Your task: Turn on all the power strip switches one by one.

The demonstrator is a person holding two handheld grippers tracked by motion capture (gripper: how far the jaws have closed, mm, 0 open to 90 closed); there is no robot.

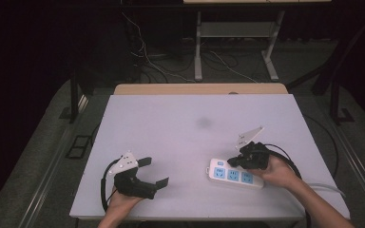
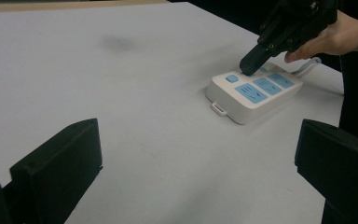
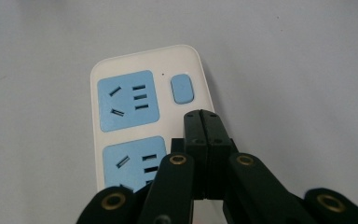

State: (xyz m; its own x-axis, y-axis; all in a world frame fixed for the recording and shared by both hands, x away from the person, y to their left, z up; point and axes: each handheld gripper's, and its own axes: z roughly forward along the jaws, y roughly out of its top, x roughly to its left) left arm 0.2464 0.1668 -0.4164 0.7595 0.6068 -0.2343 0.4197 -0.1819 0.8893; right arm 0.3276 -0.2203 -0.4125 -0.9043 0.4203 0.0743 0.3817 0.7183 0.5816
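Power strip (image 1: 234, 174) lies flat on the white table (image 1: 190, 133), near the front right, cord leading off to the right edge. The right gripper (image 1: 234, 161) hangs over the strip's switch end with jaws pressed fully together and nothing between them; in the right gripper view the joined tips (image 3: 203, 122) sit just short of the blue rocker switch (image 3: 182, 88), beside the first socket (image 3: 128, 100). From the left gripper view the tip appears close above the strip's top face, but contact cannot be confirmed. The left gripper (image 1: 153, 172) rests well apart at the front left, jaws wide, holding nothing. Judged step: lining up the closed tips to press the switch. Next move calls for a short advance onto the rocker, then a firm downward push without sliding the strip.
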